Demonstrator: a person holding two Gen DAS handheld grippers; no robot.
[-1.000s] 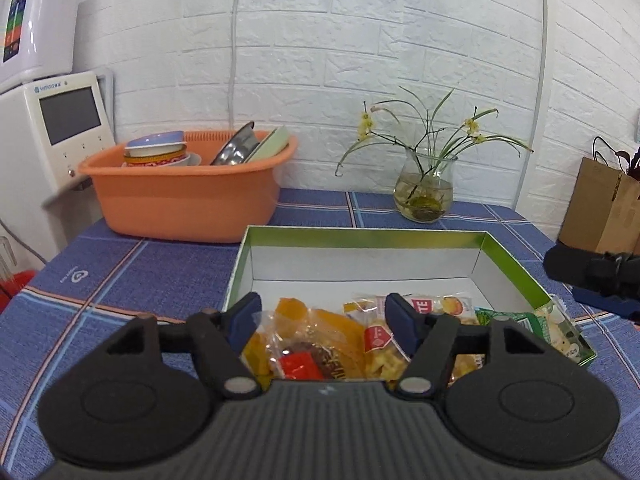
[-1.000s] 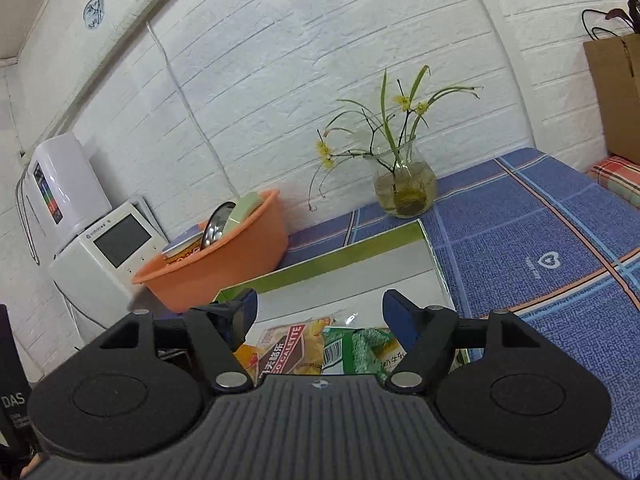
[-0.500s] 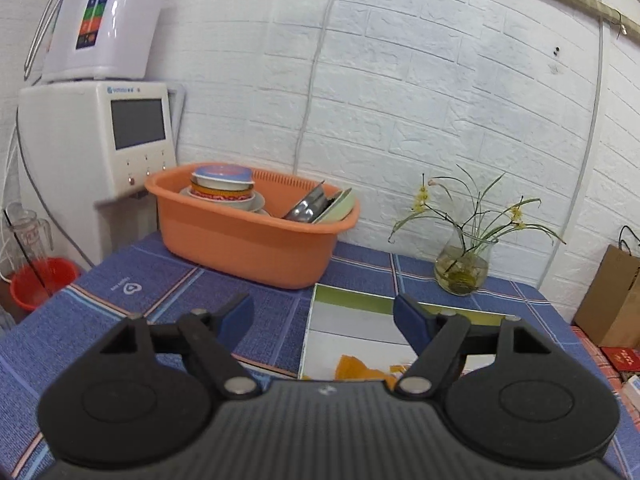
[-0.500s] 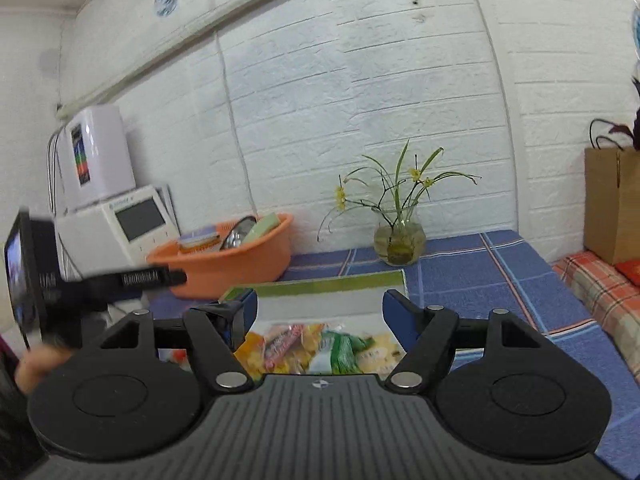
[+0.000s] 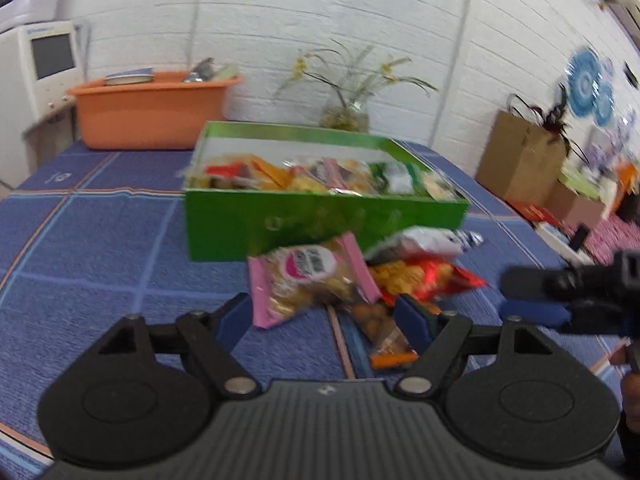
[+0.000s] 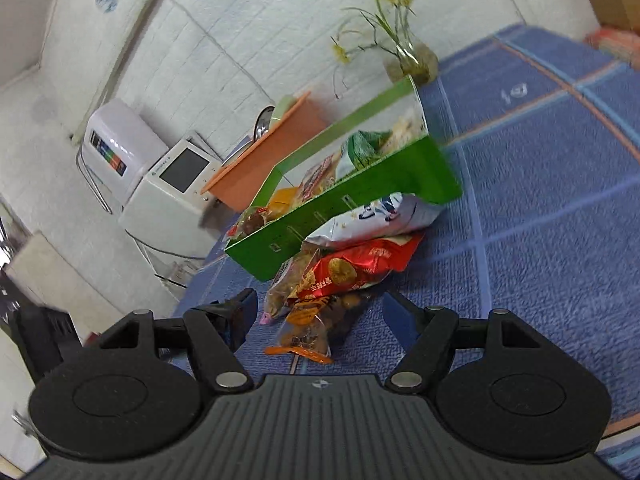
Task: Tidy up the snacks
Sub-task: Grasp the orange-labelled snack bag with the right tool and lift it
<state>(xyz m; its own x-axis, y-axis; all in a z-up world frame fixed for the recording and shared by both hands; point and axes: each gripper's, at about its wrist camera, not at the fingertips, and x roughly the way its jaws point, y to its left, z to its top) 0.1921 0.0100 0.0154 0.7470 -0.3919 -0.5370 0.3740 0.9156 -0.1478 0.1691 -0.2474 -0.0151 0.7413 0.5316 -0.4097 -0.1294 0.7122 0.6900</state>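
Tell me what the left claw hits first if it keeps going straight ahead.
Probably the pink-edged snack packet, lying just beyond the open left claw in front of the green box; blur makes depth uncertain.

Loose snack packets (image 5: 352, 280) beside green box (image 5: 320, 220)

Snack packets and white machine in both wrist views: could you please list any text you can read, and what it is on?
No text reads clearly.
Pink-edged clear snack packet: round label, lettering blurred.
Red foil snack packet: pale characters, blurred.
White foil bag: blue marks, unreadable.
White countertop machine with a screen: brand line too small.
Blue checked tablecloth: small white emblem, no words.
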